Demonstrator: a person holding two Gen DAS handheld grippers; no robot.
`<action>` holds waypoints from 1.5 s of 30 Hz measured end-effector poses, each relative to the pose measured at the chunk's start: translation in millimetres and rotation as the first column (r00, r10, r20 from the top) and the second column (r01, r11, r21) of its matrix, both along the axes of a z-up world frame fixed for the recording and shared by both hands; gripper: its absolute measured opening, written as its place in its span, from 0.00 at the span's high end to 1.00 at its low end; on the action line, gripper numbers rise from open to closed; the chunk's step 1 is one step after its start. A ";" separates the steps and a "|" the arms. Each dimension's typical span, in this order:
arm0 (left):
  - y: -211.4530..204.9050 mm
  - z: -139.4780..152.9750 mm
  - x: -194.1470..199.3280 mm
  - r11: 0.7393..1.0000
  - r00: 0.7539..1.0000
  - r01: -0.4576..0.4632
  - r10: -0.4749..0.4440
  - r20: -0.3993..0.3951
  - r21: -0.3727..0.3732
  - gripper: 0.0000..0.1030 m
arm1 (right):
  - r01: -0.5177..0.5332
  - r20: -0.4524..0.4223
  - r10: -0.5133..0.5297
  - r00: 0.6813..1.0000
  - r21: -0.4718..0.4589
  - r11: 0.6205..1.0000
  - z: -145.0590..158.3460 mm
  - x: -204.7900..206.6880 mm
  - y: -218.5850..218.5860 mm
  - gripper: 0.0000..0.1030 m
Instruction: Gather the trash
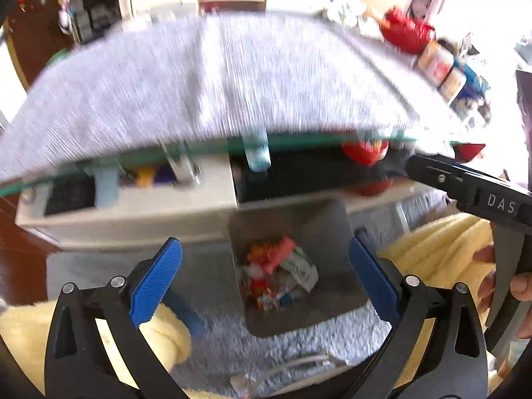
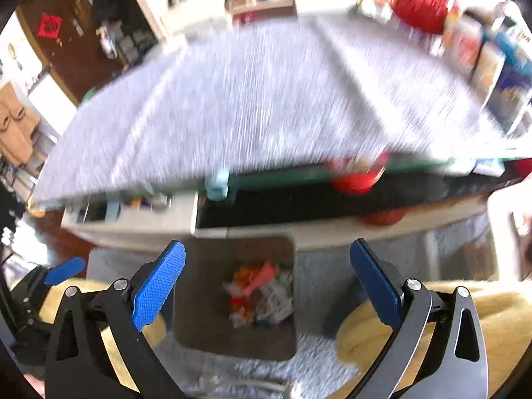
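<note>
A grey trash bin (image 1: 326,219) stands on the floor in front of the table, with several colourful wrappers and crumpled papers (image 1: 279,272) inside. It also shows in the right wrist view (image 2: 206,299), with the trash (image 2: 262,296) in it. My left gripper (image 1: 266,276) is open and empty, above the bin. My right gripper (image 2: 266,282) is open and empty, also above the bin. The right gripper's body (image 1: 478,196) shows at the right of the left wrist view. A left fingertip (image 2: 65,271) shows at the left of the right wrist view.
A glass-edged table with a grey cloth (image 1: 206,76) fills the upper half. Red pot (image 1: 409,33) and boxes (image 1: 445,73) stand at its far right. A white shelf (image 1: 133,202) lies under the table. Yellow fleece (image 1: 439,252) flanks the bin. A white cable (image 1: 299,365) lies on the grey rug.
</note>
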State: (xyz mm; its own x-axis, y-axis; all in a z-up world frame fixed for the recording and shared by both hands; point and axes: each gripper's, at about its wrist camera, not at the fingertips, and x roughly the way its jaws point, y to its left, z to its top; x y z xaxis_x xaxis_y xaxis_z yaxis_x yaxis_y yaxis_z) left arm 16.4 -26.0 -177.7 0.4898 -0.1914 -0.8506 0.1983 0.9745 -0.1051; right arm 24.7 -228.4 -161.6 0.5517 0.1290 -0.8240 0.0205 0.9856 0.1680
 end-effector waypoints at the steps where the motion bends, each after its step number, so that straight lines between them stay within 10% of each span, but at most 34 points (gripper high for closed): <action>1: 0.6 8.9 -1.5 1.000 1.000 -0.004 0.004 0.029 0.001 0.08 | 0.011 0.025 -0.011 1.000 -0.013 1.000 10.0 -1.7 -1.6 0.03; 15: 11.2 135.7 -42.5 0.996 0.913 -0.088 0.073 0.401 0.019 0.08 | 0.118 0.414 -0.072 0.907 -0.085 0.989 134.9 -64.2 -15.2 0.03; 22: 17.2 171.9 -64.6 0.994 0.857 -0.113 0.104 0.504 -0.014 0.08 | 0.154 0.470 -0.090 0.878 -0.101 0.983 156.4 -83.6 -19.0 0.03; 45: 22.3 184.6 -88.2 0.994 0.826 -0.099 0.108 0.553 -0.047 0.08 | 0.139 0.494 -0.061 0.867 -0.124 0.982 166.9 -106.5 1.4 0.03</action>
State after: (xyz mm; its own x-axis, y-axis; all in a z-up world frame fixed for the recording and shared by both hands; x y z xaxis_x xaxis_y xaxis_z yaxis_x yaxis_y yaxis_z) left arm -71.8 -3.7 6.9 0.8952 -0.1234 -0.4283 0.1256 0.9918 -0.0232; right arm -81.7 -227.0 5.3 0.8905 -0.0520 -0.4521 0.0748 0.9967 0.0326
